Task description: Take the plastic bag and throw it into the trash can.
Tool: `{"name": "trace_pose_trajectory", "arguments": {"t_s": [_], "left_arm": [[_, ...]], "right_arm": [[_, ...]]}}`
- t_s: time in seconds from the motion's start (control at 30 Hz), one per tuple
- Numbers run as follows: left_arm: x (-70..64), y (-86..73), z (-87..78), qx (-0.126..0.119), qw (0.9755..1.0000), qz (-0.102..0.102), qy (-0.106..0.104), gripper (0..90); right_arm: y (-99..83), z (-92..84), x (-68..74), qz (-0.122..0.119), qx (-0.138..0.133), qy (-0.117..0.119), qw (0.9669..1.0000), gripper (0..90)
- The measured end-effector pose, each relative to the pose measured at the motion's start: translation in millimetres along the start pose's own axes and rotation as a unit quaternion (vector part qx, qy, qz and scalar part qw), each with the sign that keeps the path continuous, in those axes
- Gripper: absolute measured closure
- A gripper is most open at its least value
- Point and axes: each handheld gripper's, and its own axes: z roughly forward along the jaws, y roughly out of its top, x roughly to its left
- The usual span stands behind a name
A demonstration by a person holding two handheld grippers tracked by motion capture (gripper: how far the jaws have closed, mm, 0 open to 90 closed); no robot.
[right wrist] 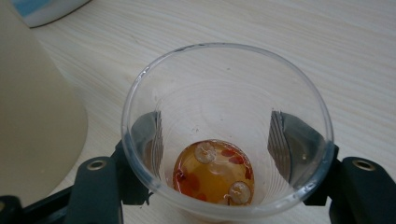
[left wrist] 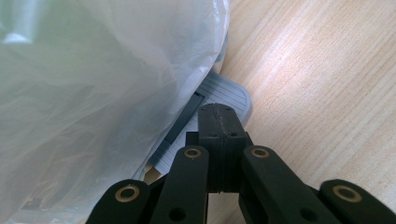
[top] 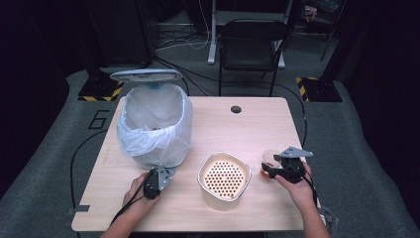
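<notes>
The right gripper [right wrist: 219,154] clasps a clear cup [right wrist: 227,126] between its jaws, amber liquid at the bottom. The left gripper [left wrist: 219,121], jaws closed and empty, presses the bin's pedal [left wrist: 229,93].

Black chair [top: 252,44] behind wood table [top: 267,124], grey carpet floor [top: 361,163], dim rm.
</notes>
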Motion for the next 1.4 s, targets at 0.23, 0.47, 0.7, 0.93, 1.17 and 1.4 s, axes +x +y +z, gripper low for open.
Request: {"name": "trace_pose_trajectory", "arguments": {"t_s": [0.23, 0.47, 0.7, 0.93, 1.17, 1.4], "left_arm": [[0.0, 0.0, 0.0, 0.000, 1.0000, 0.000, 0.000, 90.0], [0.1, 0.0, 0.0, 0.000, 1.0000, 0.000, 0.000, 90.0], [-0.1, -0.1, 0.0, 0.000, 1.0000, -0.001, -0.002, 90.0], [-0.2, 0.0, 0.0, 0.000, 1.0000, 0.000, -0.002, 90.0], [-0.2, 0.0, 0.0, 0.000, 1.0000, 0.001, 0.000, 90.0], [-0.3, 0.0, 0.0, 0.001, 1.0000, 0.000, -0.002, 90.0]], "right_arm": [[21.4, -2.7, 1.5, -0.020, -0.009, 0.018, 0.9996, 36.2], [52.7, -5.4, 6.8, -0.060, -0.036, 0.058, 0.9959, 36.9], [78.1, -3.5, 14.2, -0.104, -0.043, 0.087, 0.9898, 37.3], [94.1, -0.5, 18.7, -0.133, -0.042, 0.103, 0.9848, 37.7], [105.1, 3.3, 21.9, -0.154, -0.051, 0.112, 0.9803, 37.7], [119.9, 10.4, 25.6, -0.163, -0.067, 0.141, 0.9742, 37.6]]}}
